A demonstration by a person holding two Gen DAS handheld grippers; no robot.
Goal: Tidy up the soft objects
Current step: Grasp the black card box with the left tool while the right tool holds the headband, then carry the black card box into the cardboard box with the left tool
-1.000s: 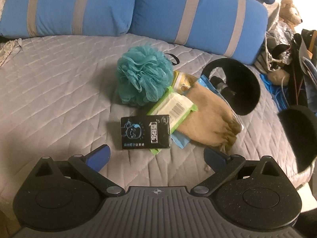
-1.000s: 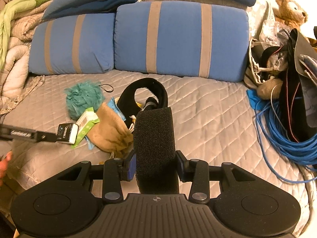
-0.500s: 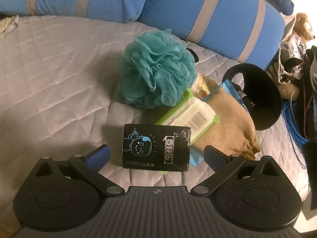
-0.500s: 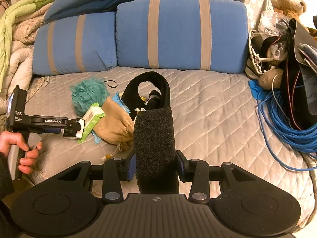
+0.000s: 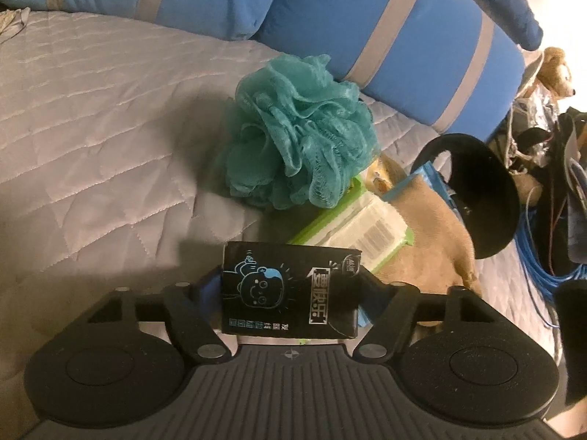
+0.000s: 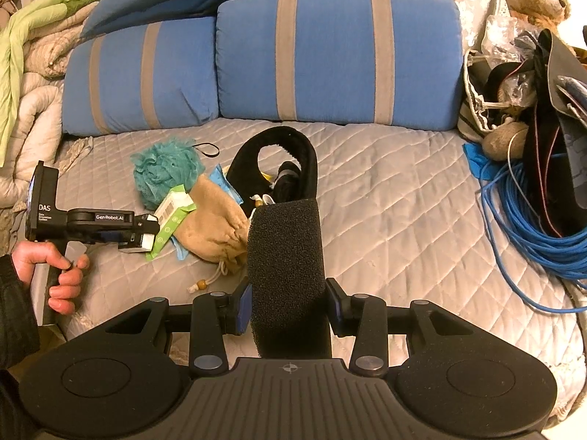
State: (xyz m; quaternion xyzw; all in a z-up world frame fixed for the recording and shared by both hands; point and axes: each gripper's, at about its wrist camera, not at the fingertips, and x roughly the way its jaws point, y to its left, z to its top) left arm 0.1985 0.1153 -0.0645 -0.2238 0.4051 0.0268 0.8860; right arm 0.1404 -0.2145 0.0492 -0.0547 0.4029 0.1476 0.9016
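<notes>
Black foam block sits pinched in the right tool above the quilted bed; the left tool clamps a black packet beside the teal loofah and tan pouch.

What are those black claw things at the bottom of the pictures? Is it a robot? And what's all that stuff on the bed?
No robot here: a person holds two grabber tools, one in each hand. Each tool has a small camera looking out along its two fingers, so each picture shows one tool's own claws at the bottom.

In the left tool's picture, the left gripper is squeezing a small black packet with a cartoon baby face. In the right tool's picture, the right gripper is pinching a black foam block, and you can see the person's hand holding the left tool.

On the grey quilted bed lie a teal bath pouf, a green wipes pack and a tan drawstring pouch.
</notes>
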